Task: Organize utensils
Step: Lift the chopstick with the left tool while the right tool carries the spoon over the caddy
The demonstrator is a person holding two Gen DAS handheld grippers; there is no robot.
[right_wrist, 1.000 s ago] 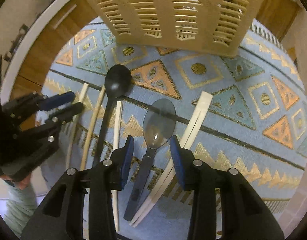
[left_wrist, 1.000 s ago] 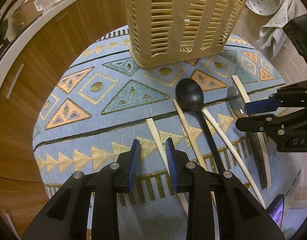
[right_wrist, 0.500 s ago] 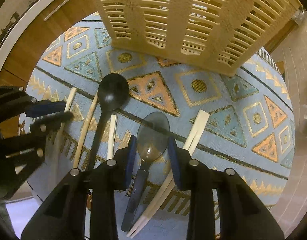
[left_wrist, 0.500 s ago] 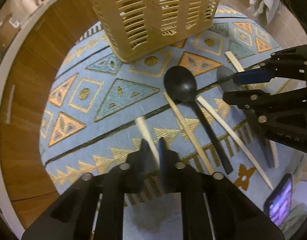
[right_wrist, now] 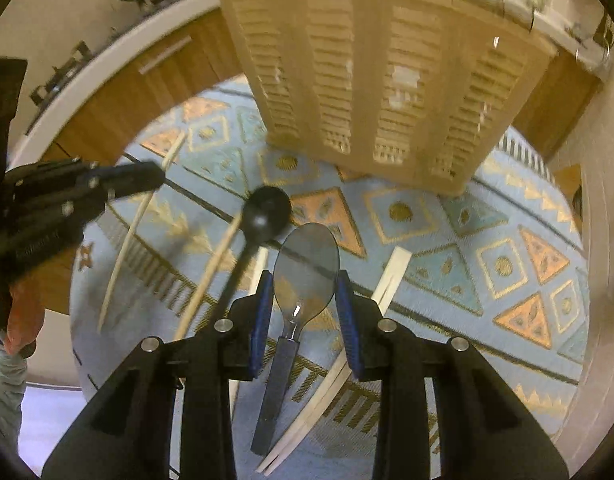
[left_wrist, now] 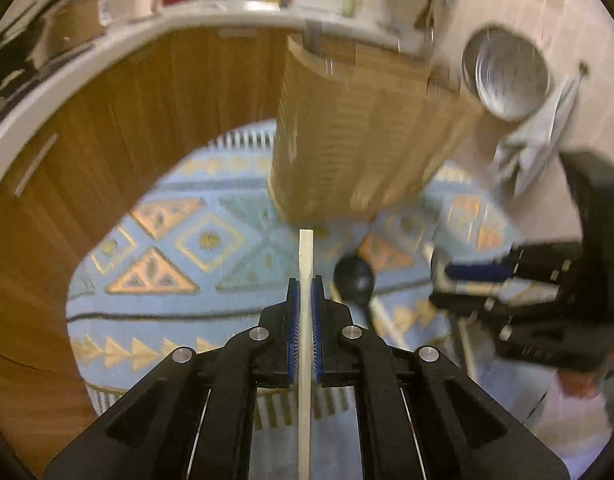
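My left gripper (left_wrist: pixel 305 292) is shut on a pale chopstick (left_wrist: pixel 305 264) and holds it lifted above the patterned cloth, pointing at the beige slatted utensil basket (left_wrist: pixel 359 136). It also shows at the left of the right wrist view (right_wrist: pixel 147 178). My right gripper (right_wrist: pixel 305 300) is open, its jaws on either side of a grey spoon (right_wrist: pixel 305 268) with a dark blue handle that lies on the cloth. A black spoon (right_wrist: pixel 263 216) lies to its left and a pair of pale chopsticks (right_wrist: pixel 387 284) to its right. The basket (right_wrist: pixel 387 84) stands behind them.
A blue patterned cloth (right_wrist: pixel 487 248) covers the round table. More pale chopsticks (right_wrist: pixel 211 276) lie by the black spoon. Wooden cabinets (left_wrist: pixel 127 128) with a white counter curve behind. A metal colander (left_wrist: pixel 507 76) and a towel hang at the far right.
My left gripper has closed on the chopstick and lifted it off the cloth toward the basket. My right gripper has moved forward around the grey spoon's bowl and stays open.
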